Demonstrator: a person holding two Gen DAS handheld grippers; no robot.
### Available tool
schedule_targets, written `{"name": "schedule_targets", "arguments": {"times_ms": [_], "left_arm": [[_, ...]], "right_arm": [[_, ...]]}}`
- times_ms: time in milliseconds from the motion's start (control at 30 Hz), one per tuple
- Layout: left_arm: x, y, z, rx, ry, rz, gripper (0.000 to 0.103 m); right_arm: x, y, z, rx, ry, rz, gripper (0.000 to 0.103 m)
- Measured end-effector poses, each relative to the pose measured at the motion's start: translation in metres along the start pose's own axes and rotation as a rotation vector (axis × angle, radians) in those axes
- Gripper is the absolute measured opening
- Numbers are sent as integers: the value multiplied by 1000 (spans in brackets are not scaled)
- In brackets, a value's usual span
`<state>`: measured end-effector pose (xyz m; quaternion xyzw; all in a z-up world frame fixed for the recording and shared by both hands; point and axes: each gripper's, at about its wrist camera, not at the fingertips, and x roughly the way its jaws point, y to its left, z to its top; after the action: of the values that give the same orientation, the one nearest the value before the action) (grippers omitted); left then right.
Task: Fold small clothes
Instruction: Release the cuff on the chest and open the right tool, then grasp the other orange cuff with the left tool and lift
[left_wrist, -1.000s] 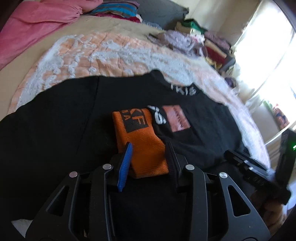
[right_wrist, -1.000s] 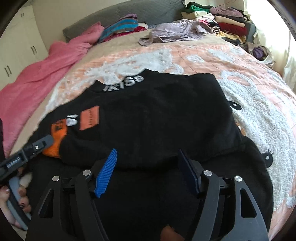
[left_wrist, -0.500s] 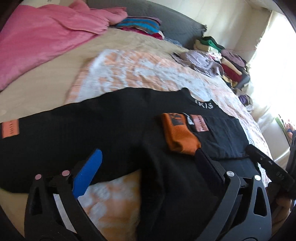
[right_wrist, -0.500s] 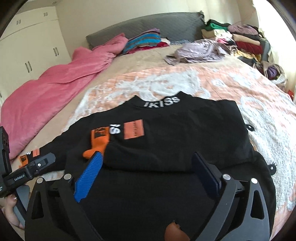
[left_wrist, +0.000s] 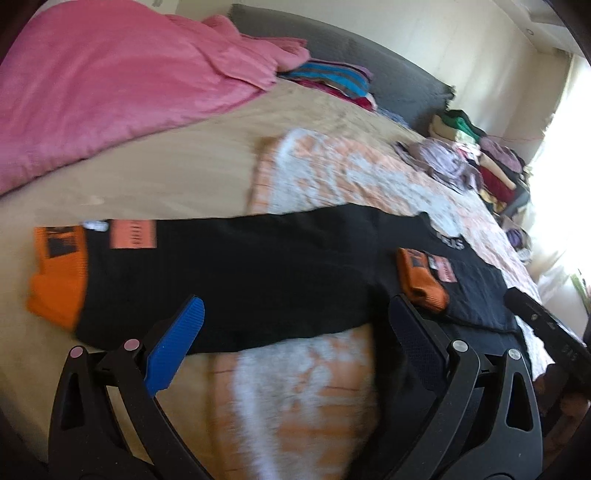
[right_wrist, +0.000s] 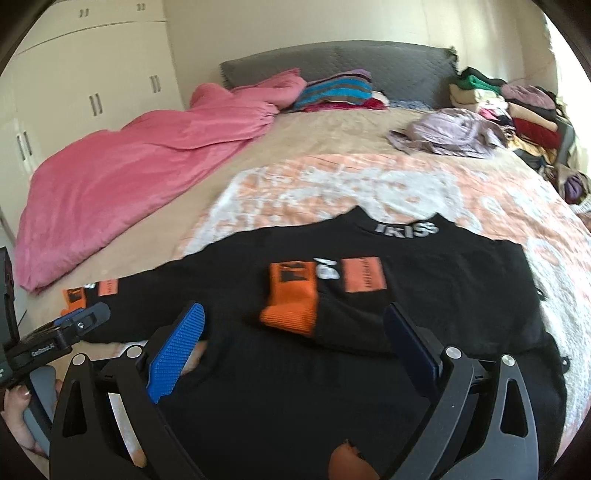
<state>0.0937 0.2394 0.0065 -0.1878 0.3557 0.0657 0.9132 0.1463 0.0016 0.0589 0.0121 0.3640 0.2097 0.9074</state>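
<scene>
A black sweatshirt (right_wrist: 424, 295) with orange cuffs and a grey-lettered collar lies flat on the bed. Its right sleeve is folded across the chest, the orange cuff (right_wrist: 291, 299) lying on the body. The left sleeve (left_wrist: 240, 273) stretches straight out to the left, ending in an orange cuff (left_wrist: 59, 277). My left gripper (left_wrist: 295, 317) is open and empty above the outstretched sleeve. My right gripper (right_wrist: 295, 325) is open and empty above the sweatshirt's lower half. The left gripper also shows in the right wrist view (right_wrist: 74, 325).
A peach and white blanket (right_wrist: 369, 184) lies under the sweatshirt. A pink duvet (right_wrist: 129, 173) fills the bed's left side. Folded striped clothes (right_wrist: 336, 90) sit by the grey headboard. A lilac garment (right_wrist: 447, 133) and a clothes pile (right_wrist: 517, 110) are at the far right.
My left gripper let go of the folded sleeve's orange cuff, opened and swung left over the outstretched sleeve. My right gripper drew back and up from the sweatshirt.
</scene>
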Motion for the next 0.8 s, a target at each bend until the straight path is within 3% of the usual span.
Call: {"name": "schedule_targets", "arguments": {"times_ms": [367, 800], "left_arm": [[-34, 70, 0, -91, -54, 156, 93], [-31, 136, -4, -225, -29, 253, 93]], "right_arm": [[18, 63, 2, -80, 35, 102, 97], [35, 116, -5, -176, 82, 178, 97]]}}
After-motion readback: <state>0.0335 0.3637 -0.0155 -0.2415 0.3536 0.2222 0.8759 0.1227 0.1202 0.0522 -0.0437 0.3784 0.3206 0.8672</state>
